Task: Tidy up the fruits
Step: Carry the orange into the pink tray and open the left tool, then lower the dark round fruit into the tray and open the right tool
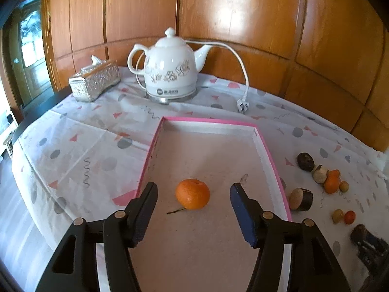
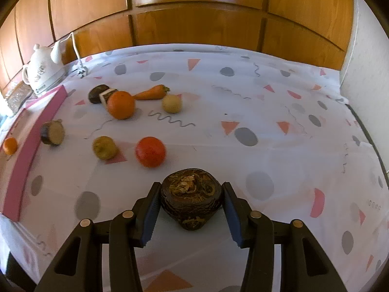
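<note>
Wood-panelled walls [image 2: 194, 12] close in behind my surface [image 2: 243, 146], draped in a white cloth with grey dots and pink triangles. My left tongs [image 1: 193, 215] stand parted over the pink-rimmed tray [image 1: 267, 150], gripping nothing, the small orange [image 1: 192, 194] lying loose on the tray floor between them; my right tongs [image 2: 190, 216] clamp a dark brown fruit [image 2: 191, 200]. Farther out lie a tomato [image 2: 150, 151], a larger orange [image 2: 120, 104], a carrot [image 2: 150, 92], a white kettle [image 1: 170, 70] and a tissue box [image 1: 94, 80].
</note>
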The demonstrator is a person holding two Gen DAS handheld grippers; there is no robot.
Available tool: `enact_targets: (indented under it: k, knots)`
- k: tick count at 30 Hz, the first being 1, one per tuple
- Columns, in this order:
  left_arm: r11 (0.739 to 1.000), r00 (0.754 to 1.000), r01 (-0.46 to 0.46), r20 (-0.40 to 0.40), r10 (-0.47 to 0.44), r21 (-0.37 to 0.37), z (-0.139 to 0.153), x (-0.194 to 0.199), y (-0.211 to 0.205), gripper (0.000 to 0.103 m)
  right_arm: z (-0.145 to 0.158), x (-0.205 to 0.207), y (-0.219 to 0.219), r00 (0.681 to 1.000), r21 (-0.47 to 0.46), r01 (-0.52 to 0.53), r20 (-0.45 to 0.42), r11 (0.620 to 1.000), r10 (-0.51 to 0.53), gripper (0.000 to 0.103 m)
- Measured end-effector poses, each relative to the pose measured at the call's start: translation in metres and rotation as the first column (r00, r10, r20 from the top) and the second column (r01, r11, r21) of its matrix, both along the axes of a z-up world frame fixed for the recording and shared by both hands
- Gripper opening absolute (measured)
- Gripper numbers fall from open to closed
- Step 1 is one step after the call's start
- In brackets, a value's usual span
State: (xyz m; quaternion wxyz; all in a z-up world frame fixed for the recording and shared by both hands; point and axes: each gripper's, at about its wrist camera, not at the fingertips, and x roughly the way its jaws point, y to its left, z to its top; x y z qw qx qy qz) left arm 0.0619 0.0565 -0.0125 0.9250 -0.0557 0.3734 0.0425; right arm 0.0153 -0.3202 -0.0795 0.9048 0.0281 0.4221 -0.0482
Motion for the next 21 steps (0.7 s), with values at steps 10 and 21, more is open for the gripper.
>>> enact_targets:
  k: [10,21]
  knots:
    - [1.0,0.999,-0.024,0.029,0.024,0.002,0.008,-0.02,0.014,0.066,0.048,0.006,0.073,0.963,0.04,-0.259,0.093,0.965,0.255,0.05]
    - [0.997,0.995,-0.074,0.061,0.073,0.016,0.014,-0.034,0.036,0.067,0.064,0.044,0.196,0.838,0.097,-0.546,0.079,0.832,0.54,0.05]
